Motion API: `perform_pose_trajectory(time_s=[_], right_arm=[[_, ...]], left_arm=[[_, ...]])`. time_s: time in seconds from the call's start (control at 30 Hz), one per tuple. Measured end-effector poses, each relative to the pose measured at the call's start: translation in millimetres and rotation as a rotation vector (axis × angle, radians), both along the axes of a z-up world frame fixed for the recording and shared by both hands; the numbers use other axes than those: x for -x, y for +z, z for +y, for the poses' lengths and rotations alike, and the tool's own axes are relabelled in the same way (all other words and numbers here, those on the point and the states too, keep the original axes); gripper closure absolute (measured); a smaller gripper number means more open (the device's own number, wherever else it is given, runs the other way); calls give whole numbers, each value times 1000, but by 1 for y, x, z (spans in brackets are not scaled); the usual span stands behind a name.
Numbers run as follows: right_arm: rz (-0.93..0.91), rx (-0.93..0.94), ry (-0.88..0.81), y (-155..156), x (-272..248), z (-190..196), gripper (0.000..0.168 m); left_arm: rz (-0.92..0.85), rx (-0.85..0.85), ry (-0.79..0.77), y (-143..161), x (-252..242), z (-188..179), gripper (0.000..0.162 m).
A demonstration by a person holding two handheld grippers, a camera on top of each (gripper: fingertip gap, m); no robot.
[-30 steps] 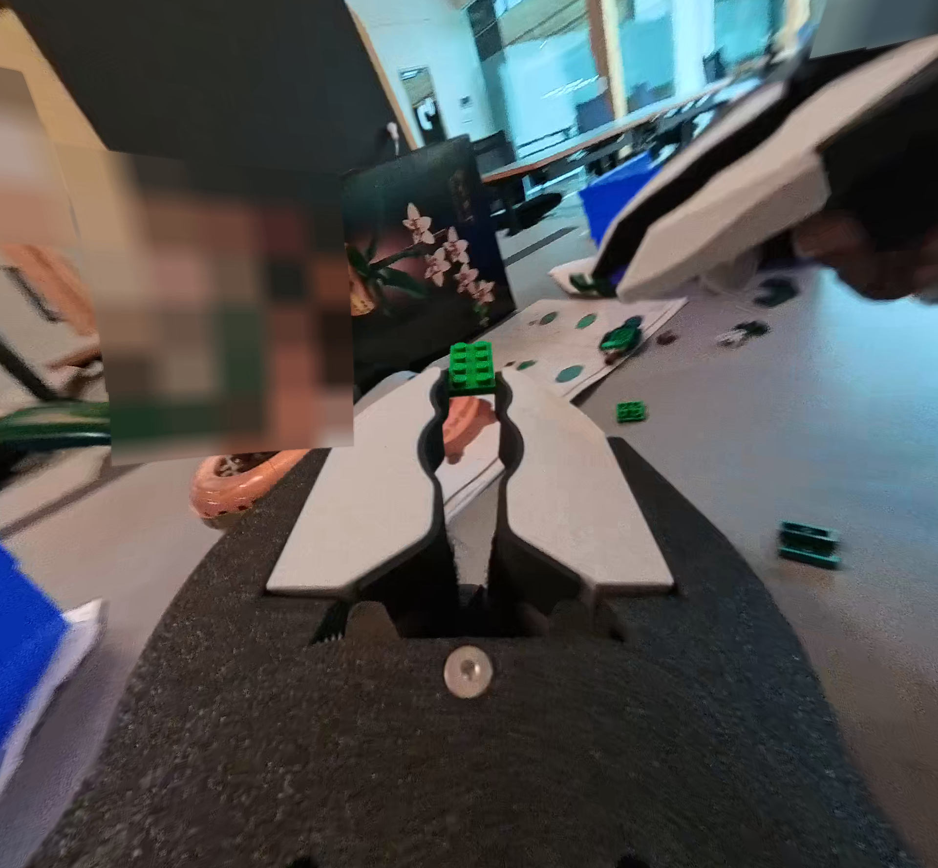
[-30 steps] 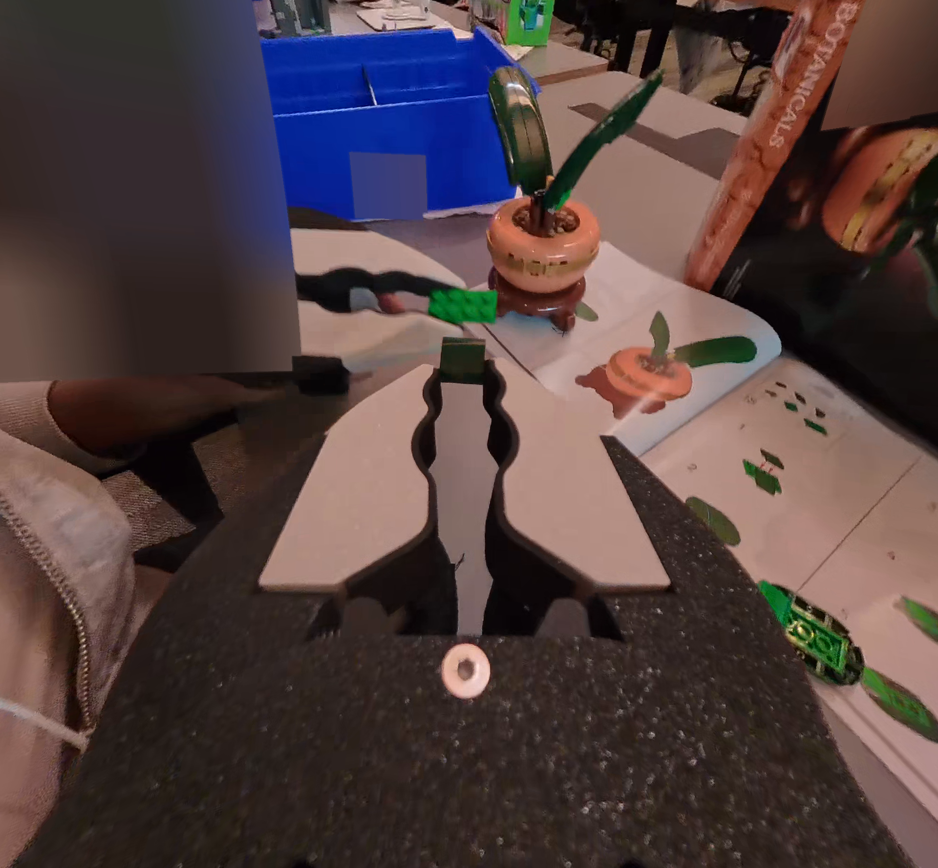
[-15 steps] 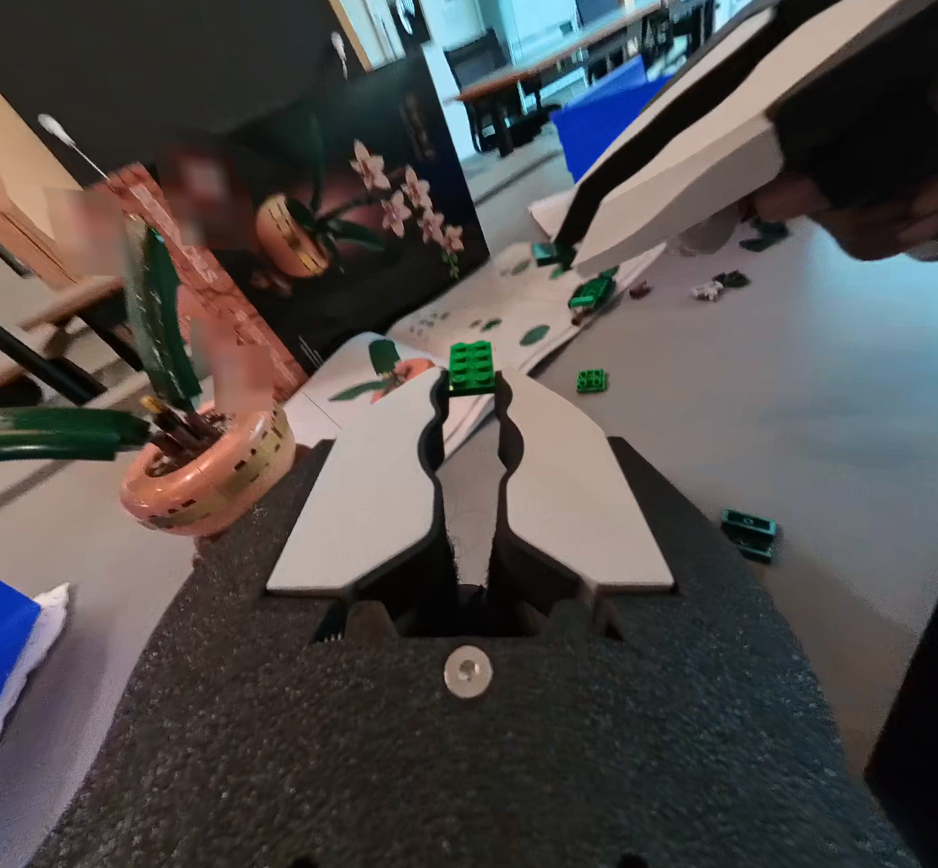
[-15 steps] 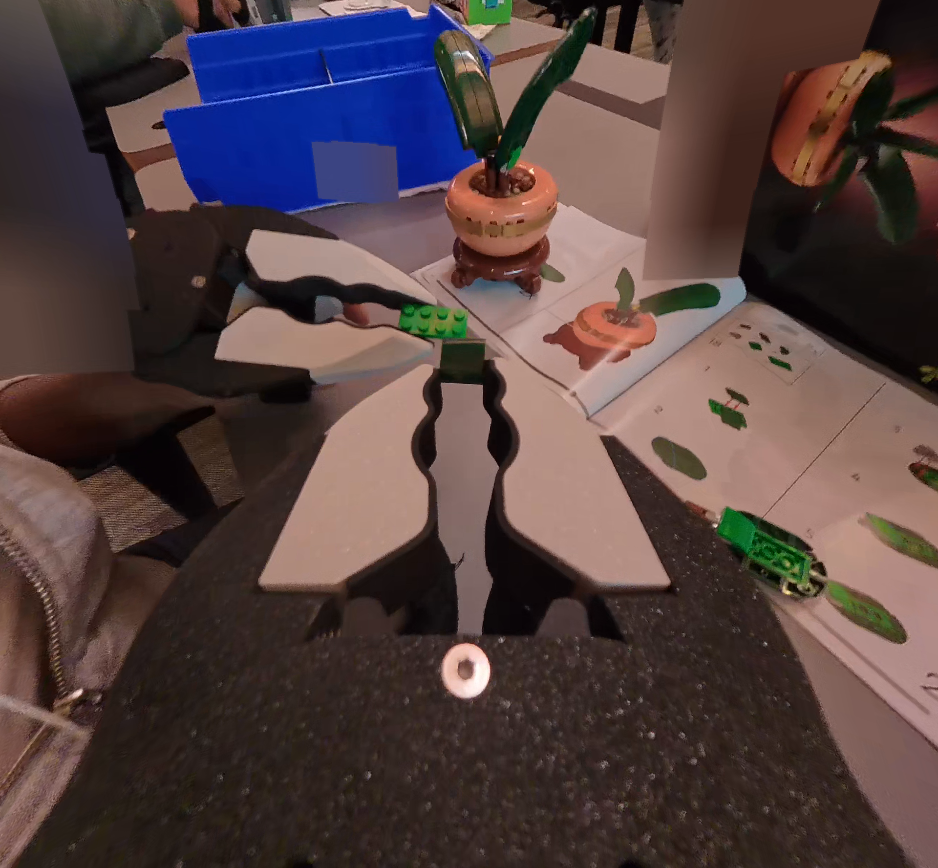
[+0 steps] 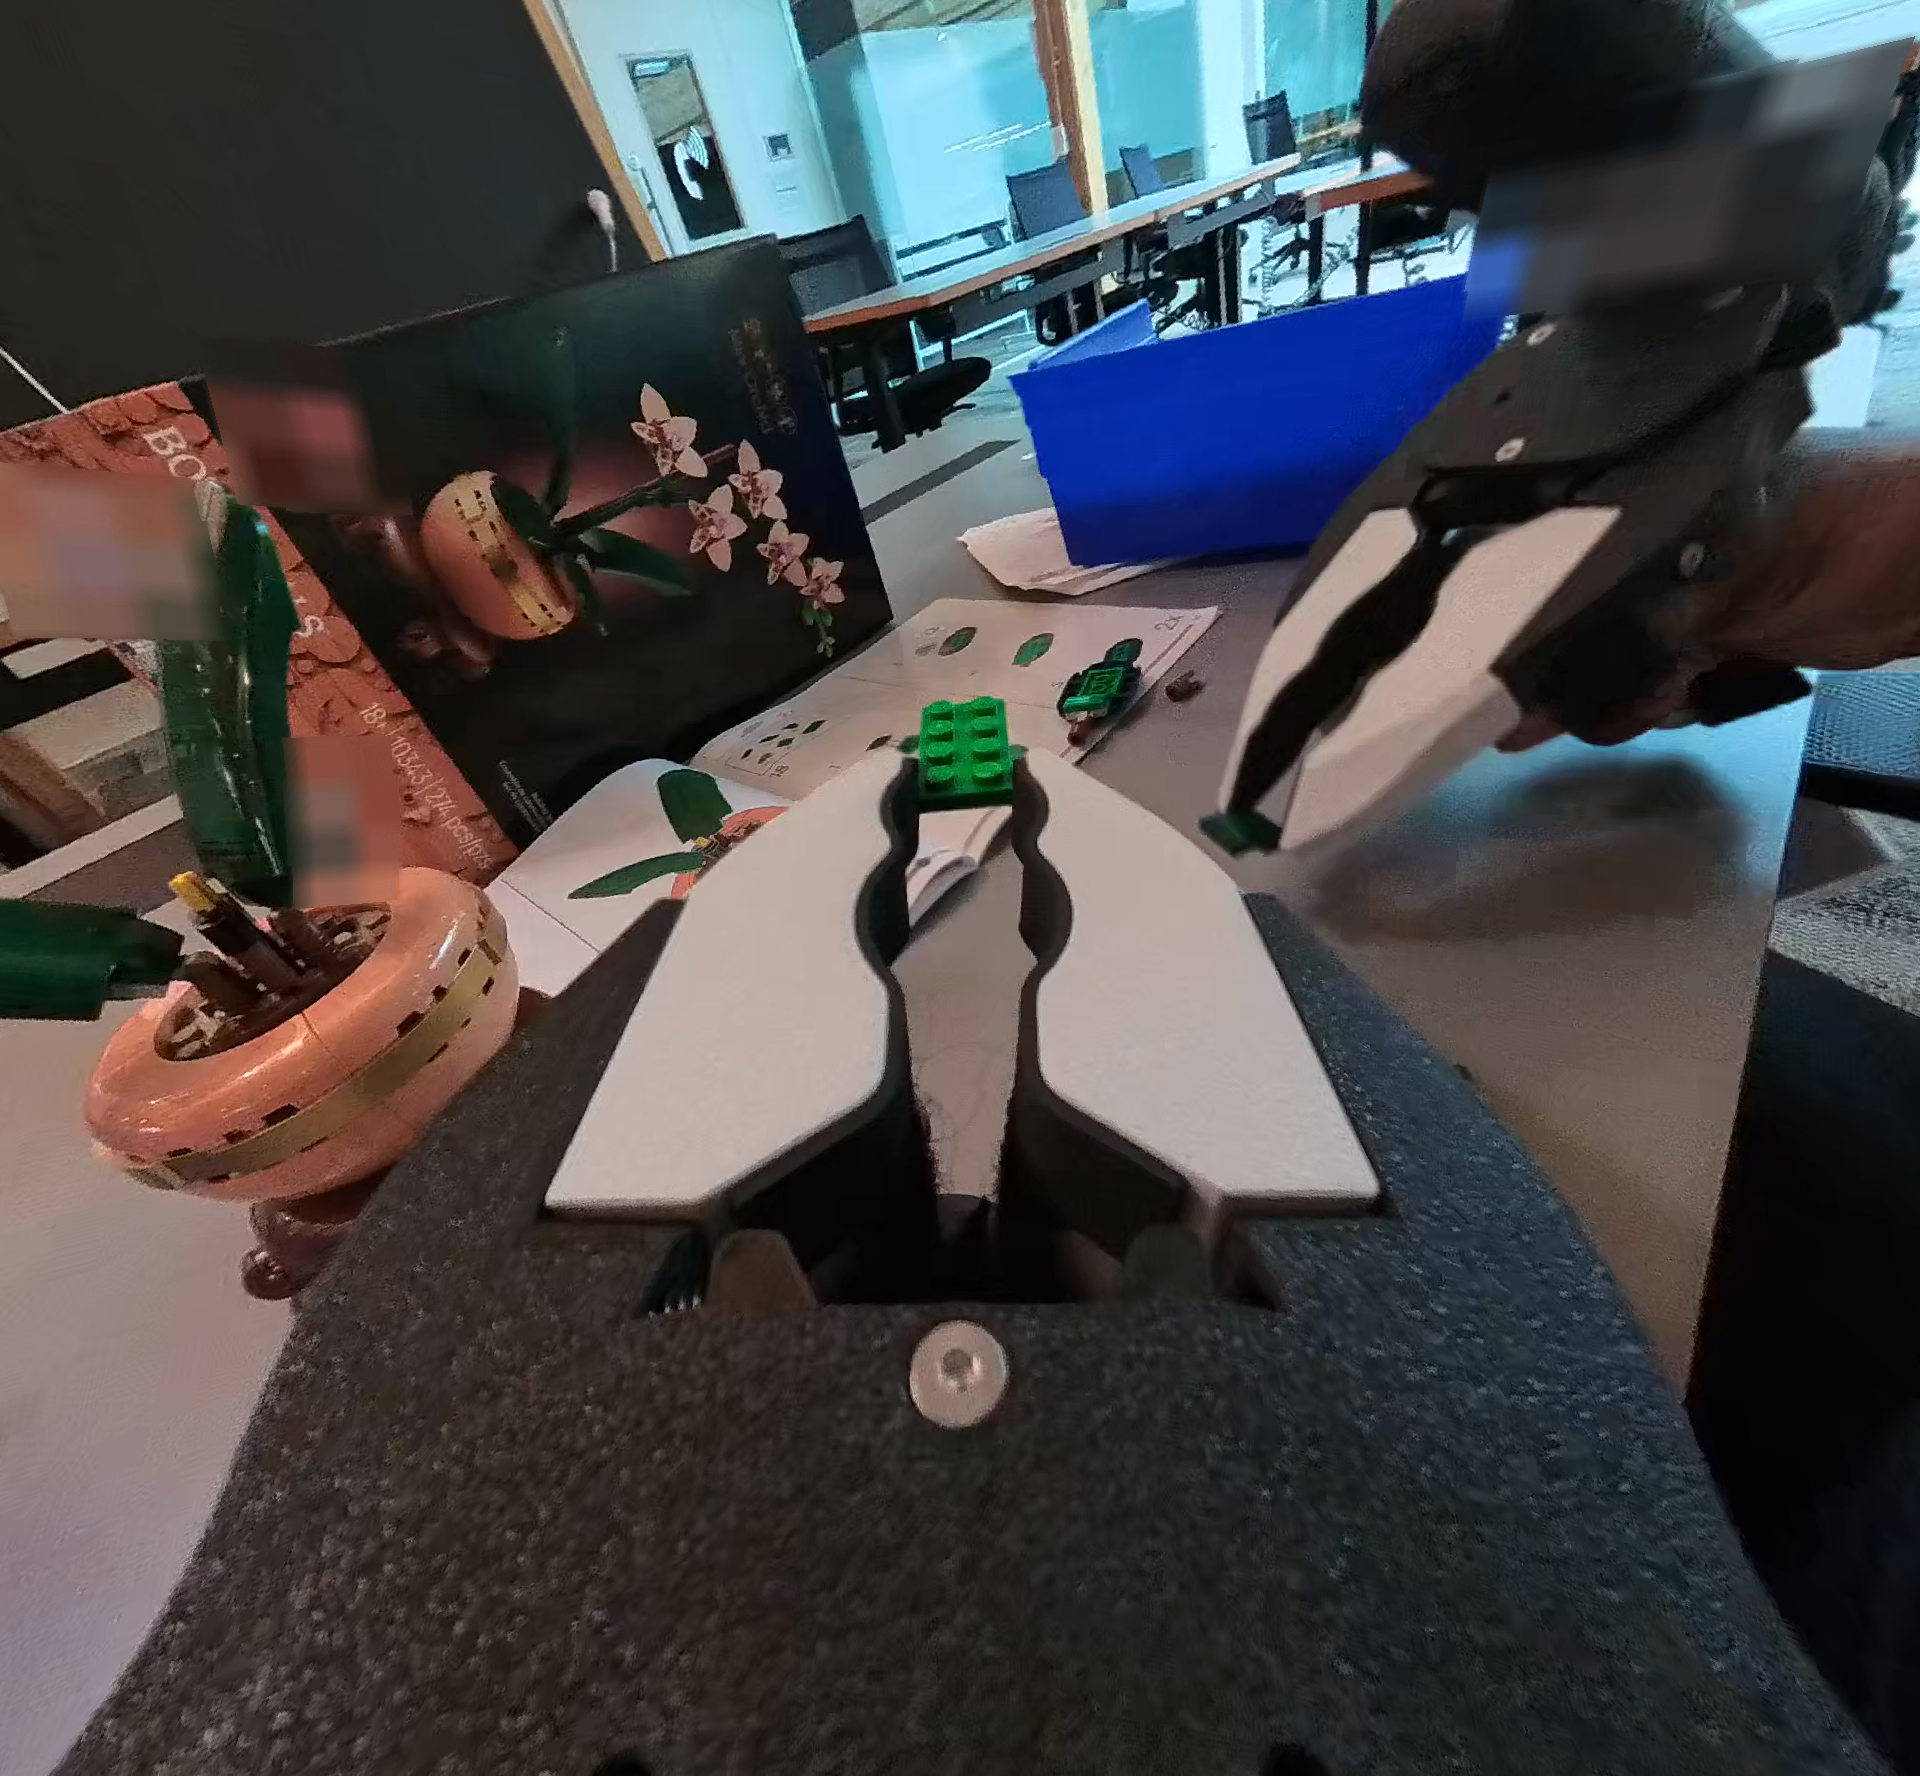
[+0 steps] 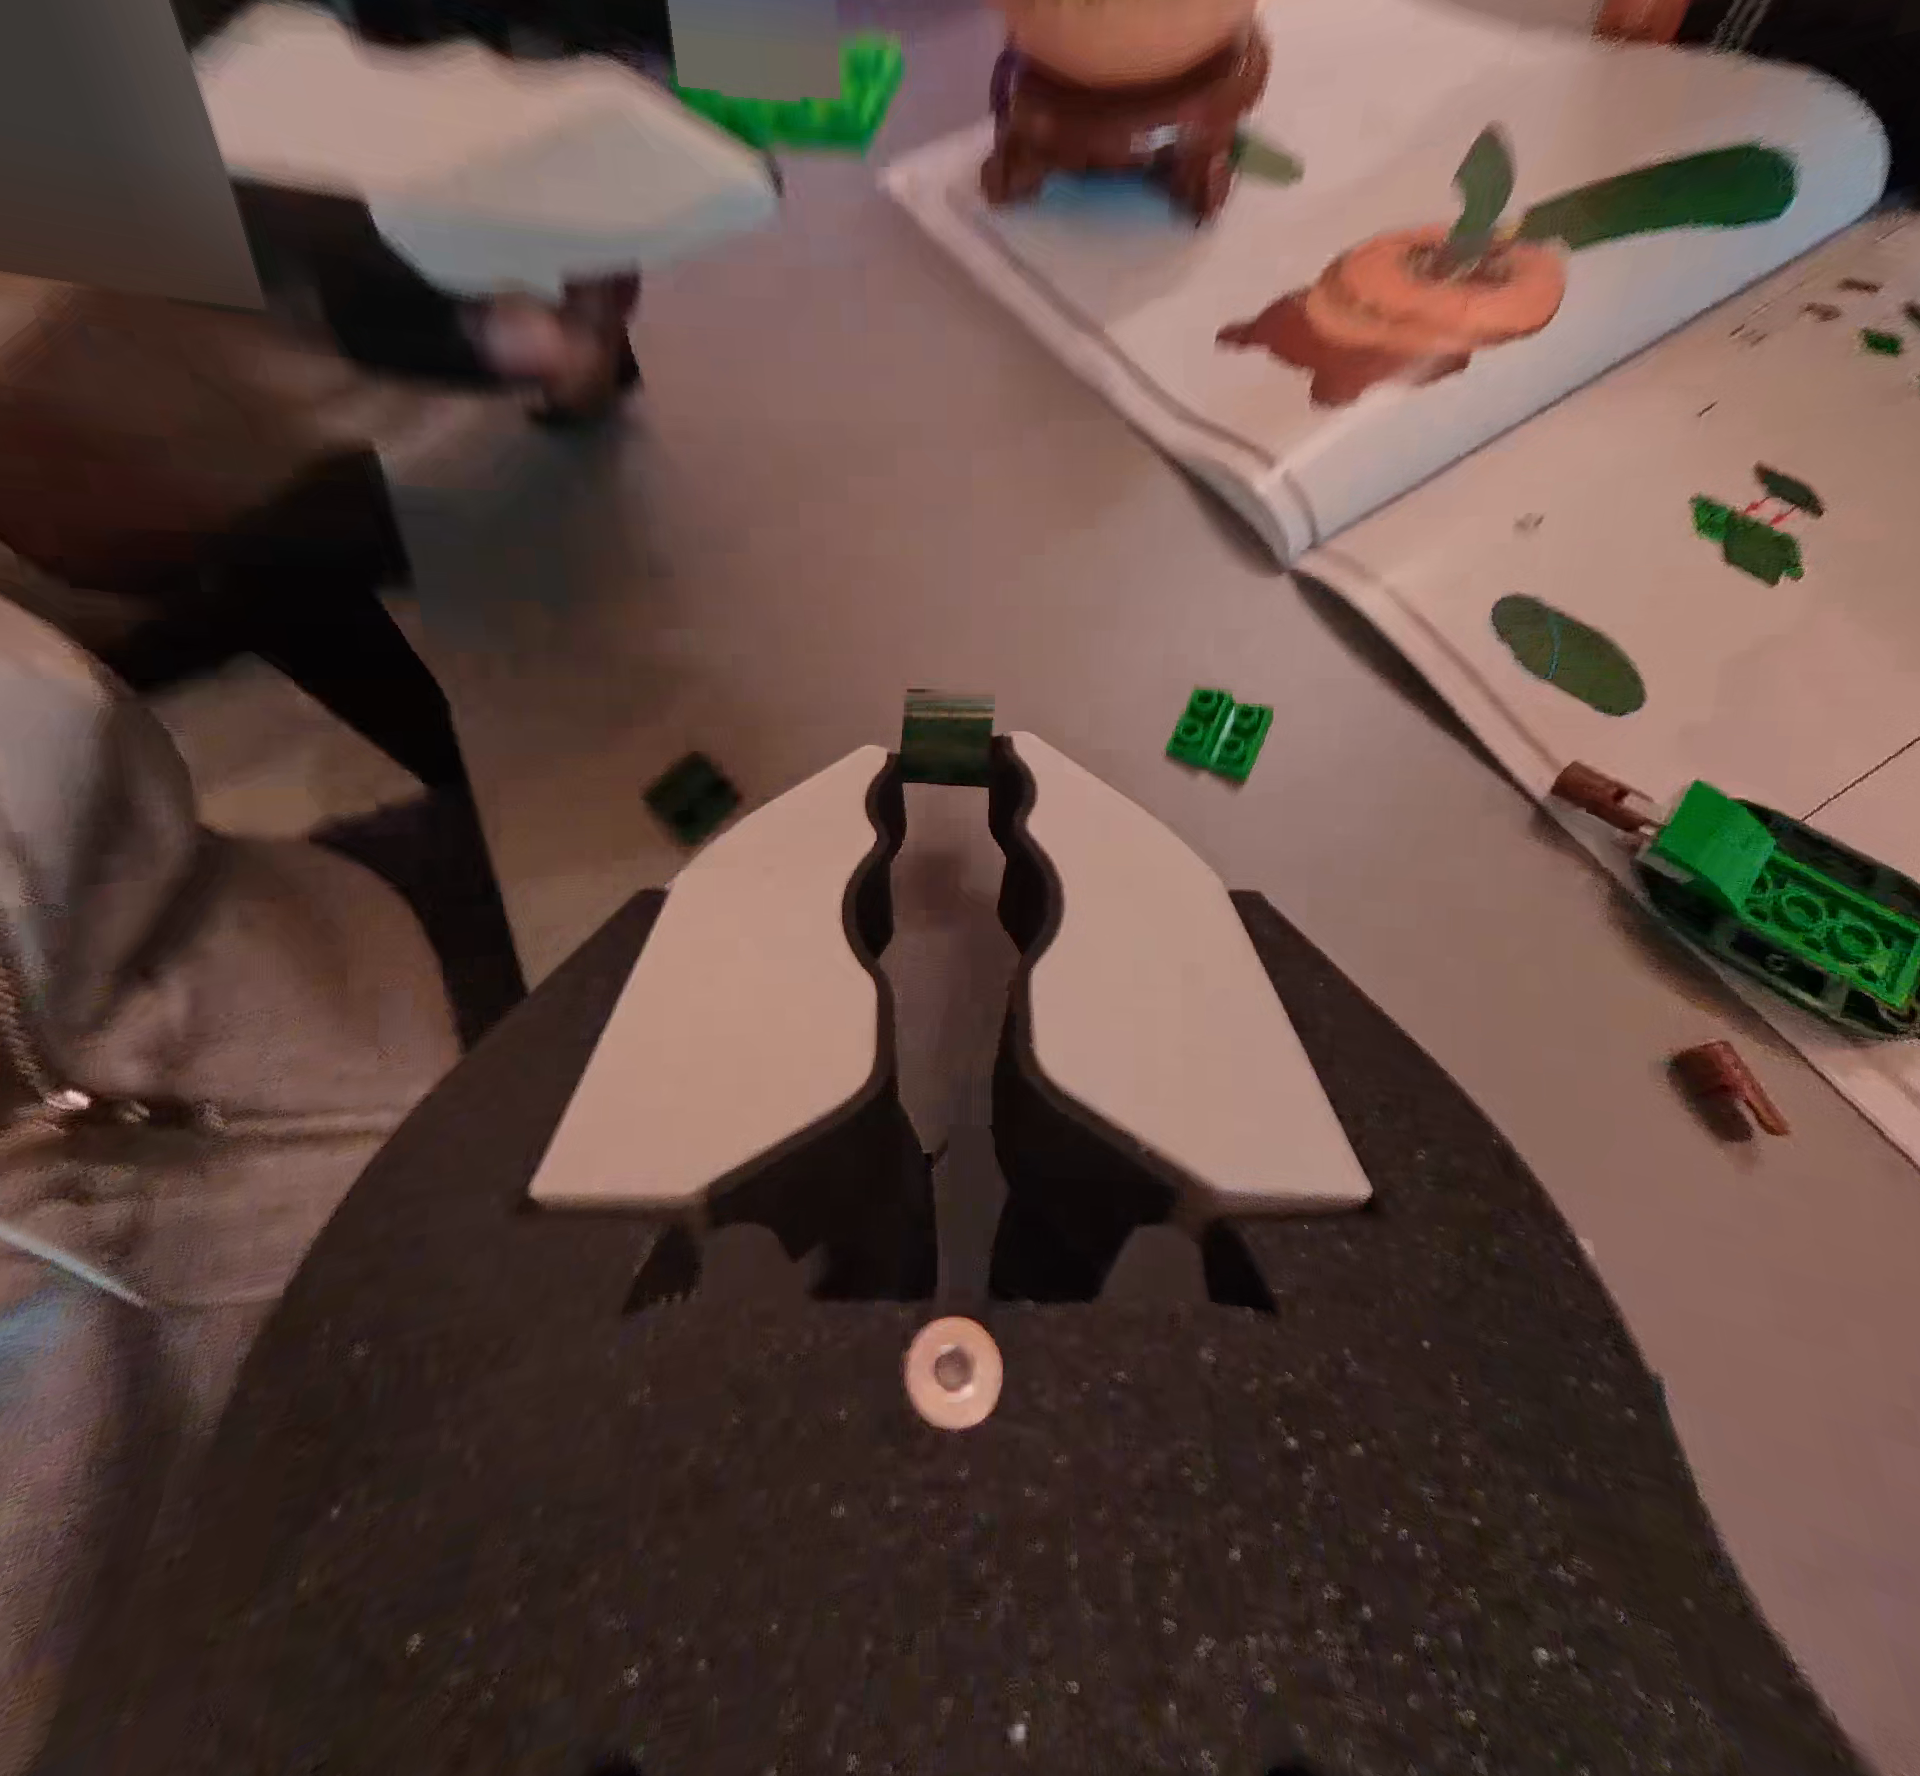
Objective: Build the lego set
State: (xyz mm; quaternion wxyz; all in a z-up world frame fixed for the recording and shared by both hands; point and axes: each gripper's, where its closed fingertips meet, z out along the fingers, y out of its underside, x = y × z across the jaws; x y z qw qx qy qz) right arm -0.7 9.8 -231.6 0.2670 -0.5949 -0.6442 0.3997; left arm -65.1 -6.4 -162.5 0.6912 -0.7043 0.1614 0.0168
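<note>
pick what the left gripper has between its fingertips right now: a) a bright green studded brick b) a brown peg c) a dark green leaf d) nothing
a: in the left wrist view the left gripper is shut on a bright green studded brick, pinched at the fingertips with its studs facing up.
</note>
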Motion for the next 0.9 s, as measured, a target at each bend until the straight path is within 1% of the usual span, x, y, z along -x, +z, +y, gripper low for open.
perform_pose_trajectory(time_s=[0.17, 0.27, 0.33, 0.5, 0.6, 0.73, 0.9], right_arm=[[-160, -193, 65, -22, -7, 1, 153], [-197, -232, 92, -22, -8, 0, 152], [-216, -242, 102, -22, -9, 0, 152], [-250, -222, 116, -22, -12, 0, 140], [-271, -192, 124, -23, -15, 0, 137], [-292, -201, 138, -24, -19, 3, 133], [-360, -222, 199, -25, -25, 0, 122]], left_arm=[[56, 15, 2, -3, 2, -2, 146], [64, 19, -13, -5, -3, -2, 146], [66, 22, -21, -6, -5, -2, 146], [57, 13, -28, -6, -4, -3, 146], [45, 7, -33, -5, -3, -4, 146], [47, 6, -44, -5, -5, -4, 146], [65, 8, -54, -6, -8, -4, 146]])
